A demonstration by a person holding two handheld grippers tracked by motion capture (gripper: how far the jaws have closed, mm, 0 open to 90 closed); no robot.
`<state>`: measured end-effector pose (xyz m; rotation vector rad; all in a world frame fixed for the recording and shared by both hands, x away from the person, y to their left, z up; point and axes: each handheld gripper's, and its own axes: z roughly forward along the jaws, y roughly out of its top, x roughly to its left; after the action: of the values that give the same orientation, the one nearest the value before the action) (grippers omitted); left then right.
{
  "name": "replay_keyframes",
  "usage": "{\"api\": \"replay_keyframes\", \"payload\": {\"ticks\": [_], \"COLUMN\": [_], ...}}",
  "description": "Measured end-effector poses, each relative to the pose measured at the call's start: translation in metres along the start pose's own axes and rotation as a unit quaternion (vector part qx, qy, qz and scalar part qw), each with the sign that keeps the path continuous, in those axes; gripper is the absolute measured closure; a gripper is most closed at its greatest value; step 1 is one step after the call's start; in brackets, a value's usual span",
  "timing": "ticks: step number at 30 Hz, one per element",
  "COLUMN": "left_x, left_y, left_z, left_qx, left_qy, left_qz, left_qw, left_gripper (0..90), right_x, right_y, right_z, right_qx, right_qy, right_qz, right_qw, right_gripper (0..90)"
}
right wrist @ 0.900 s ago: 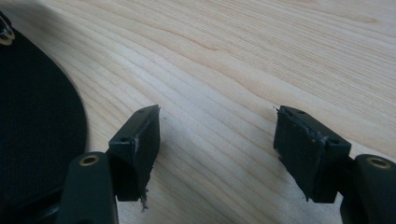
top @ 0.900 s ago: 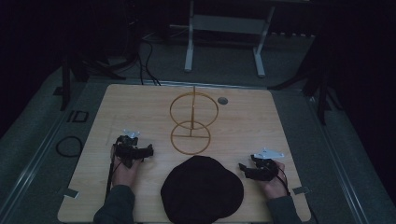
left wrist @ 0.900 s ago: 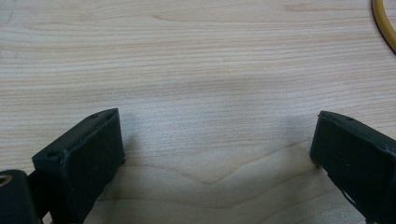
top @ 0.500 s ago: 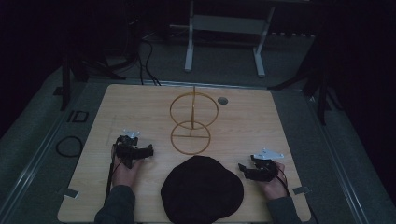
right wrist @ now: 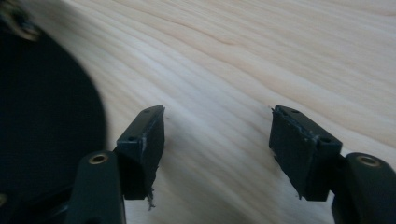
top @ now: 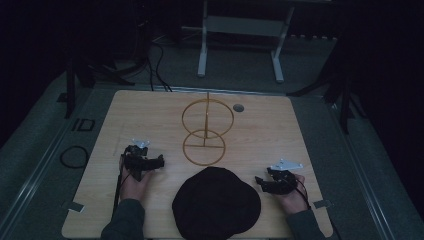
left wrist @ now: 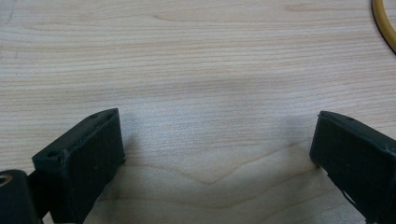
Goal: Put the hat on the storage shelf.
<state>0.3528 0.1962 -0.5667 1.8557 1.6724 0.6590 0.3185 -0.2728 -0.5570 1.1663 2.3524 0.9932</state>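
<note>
Wire stand (top: 206,131) sits mid-table, untouched, same spot as a second ago. Left gripper (top: 161,161) and right gripper (top: 258,180) rest well apart from it, jaws apart, empty; no reach begun, likely idle.

table (top: 150,112): pale wood, wavy grain
wire ring stand (top: 206,131): yellow-gold
hat (top: 216,204): black
left gripper (top: 159,161): black, grey top plate
right gripper (top: 259,181): black, grey top plate
floor mat (top: 45,130): dark grey
</note>
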Motion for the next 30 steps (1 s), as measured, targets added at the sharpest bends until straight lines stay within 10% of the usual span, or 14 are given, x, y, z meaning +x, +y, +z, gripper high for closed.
{"api": "replay_keyframes", "payload": {"ticks": [30], "left_x": [-0.001], "left_y": [0.000], "left_z": [0.000], "left_qx": [-0.001], "left_qy": [-0.003], "left_qz": [0.002], "left_qw": [1.0000], "left_gripper": [2.4], "right_x": [0.024], "right_y": [0.044], "right_z": [-0.028], "right_qx": [0.076], "right_qy": [0.078], "right_qz": [-0.140], "right_qw": [0.9841], "right_gripper": [36.4]}}
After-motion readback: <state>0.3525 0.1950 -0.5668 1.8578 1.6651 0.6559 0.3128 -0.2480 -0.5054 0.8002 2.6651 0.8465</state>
